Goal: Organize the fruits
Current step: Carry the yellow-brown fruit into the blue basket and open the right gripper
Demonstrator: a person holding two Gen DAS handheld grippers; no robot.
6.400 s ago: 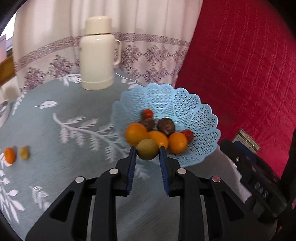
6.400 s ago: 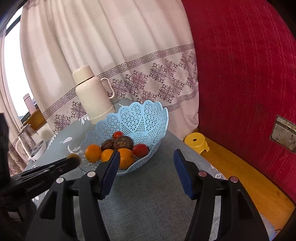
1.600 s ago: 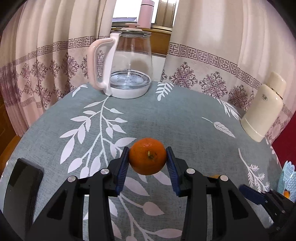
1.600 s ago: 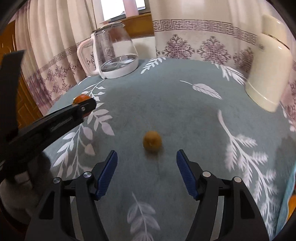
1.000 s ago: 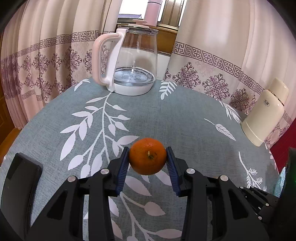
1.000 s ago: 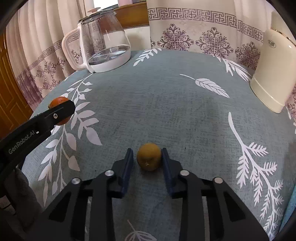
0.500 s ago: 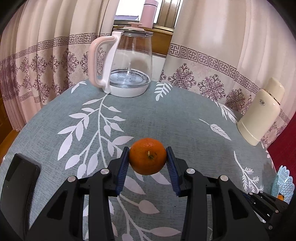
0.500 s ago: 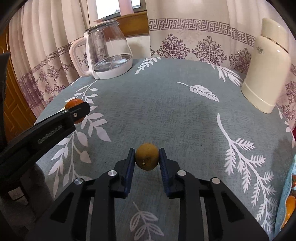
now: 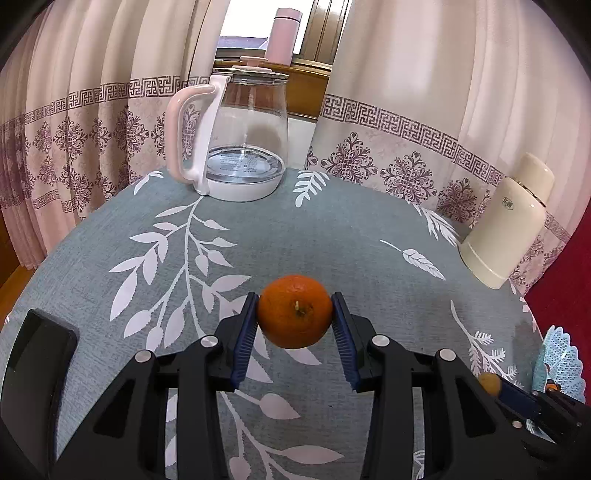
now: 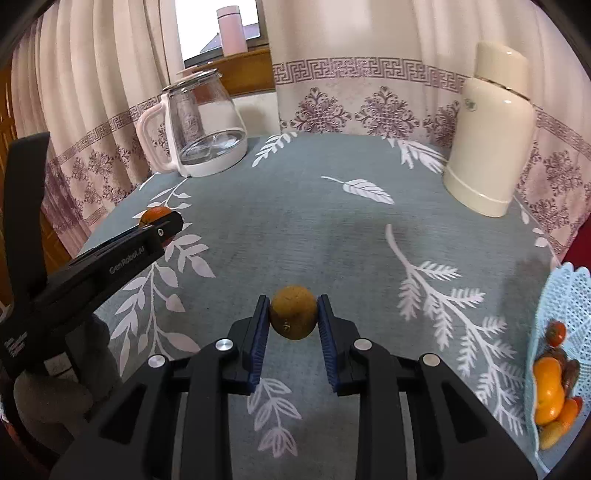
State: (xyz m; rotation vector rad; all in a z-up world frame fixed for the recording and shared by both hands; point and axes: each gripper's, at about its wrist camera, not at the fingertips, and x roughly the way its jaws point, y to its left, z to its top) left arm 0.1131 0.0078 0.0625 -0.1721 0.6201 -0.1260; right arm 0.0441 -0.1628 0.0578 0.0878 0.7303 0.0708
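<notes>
My left gripper [image 9: 295, 326] is shut on an orange tangerine [image 9: 294, 311] and holds it above the grey leaf-patterned tablecloth [image 9: 332, 240]. My right gripper [image 10: 292, 323] is shut on a small brownish-yellow fruit [image 10: 293, 316], also held above the cloth. The blue lattice fruit basket [image 10: 565, 295] sits at the right edge of the right wrist view with several oranges and dark fruits inside; its rim also shows in the left wrist view [image 9: 557, 354]. The left gripper with its tangerine [image 10: 155, 215] shows at the left of the right wrist view.
A glass kettle with a pink handle [image 9: 240, 136] stands at the far side of the table. A cream thermos [image 10: 487, 129] stands at the far right. Curtains hang behind the table, and a pink bottle [image 9: 282, 35] is on the windowsill.
My right gripper closed on the brownish-yellow fruit and lifted it off the cloth. Both grippers have turned a little to the right, so the blue basket comes into view.
</notes>
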